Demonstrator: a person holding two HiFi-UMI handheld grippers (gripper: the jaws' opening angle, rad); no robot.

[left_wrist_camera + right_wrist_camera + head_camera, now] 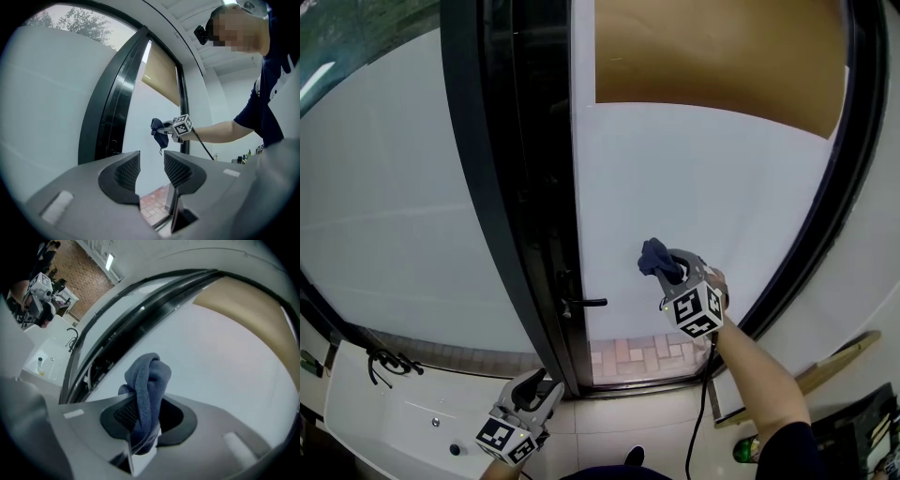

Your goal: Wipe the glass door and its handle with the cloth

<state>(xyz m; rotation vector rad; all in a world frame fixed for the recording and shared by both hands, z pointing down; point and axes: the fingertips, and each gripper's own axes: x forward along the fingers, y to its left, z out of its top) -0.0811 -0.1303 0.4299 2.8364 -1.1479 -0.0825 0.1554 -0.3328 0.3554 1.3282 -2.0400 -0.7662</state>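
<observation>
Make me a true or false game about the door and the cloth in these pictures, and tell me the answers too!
1. The right gripper is shut on the blue cloth. True.
2. The left gripper holds a cloth too. False: its jaws are apart with nothing between them.
3. The cloth is wrapped round the handle. False: in the head view the black handle sits lower and to the left of the cloth, apart from it.
4. A tan blind covers the top of the glass door. True.
</observation>
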